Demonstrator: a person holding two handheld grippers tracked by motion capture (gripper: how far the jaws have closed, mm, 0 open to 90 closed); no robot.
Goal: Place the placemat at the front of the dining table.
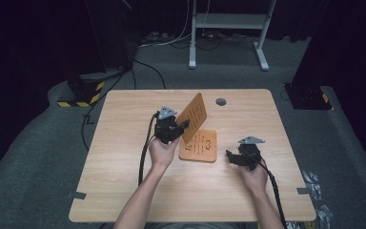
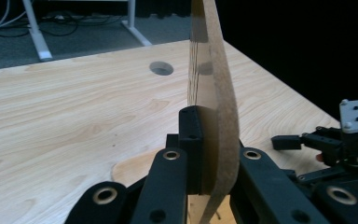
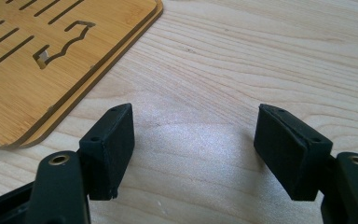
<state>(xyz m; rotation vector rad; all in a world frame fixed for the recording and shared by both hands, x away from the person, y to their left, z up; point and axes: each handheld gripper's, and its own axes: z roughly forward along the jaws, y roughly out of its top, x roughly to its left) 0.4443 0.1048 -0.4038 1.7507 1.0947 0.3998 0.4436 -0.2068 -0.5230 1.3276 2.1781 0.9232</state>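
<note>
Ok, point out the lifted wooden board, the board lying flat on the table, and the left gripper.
lifted wooden board (image 1: 194,116), high view, on its raised face.
flat board (image 1: 201,145), high view, on its slotted top face.
left gripper (image 2: 213,163), left gripper view, between its jaws, shut on the lifted board's edge.

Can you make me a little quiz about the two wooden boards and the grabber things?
1. True or false: the left gripper is clamped on the lifted board.
2. Where is the flat board? A: lying on the table. B: on the floor. C: leaning against a wall.
3. What is between the jaws of the right gripper?

Key:
1. True. Its jaws squeeze the lifted board's lower edge, and the board stands tilted above the table.
2. A.
3. Nothing. The jaws stand apart over bare tabletop, beside the flat board.
</note>
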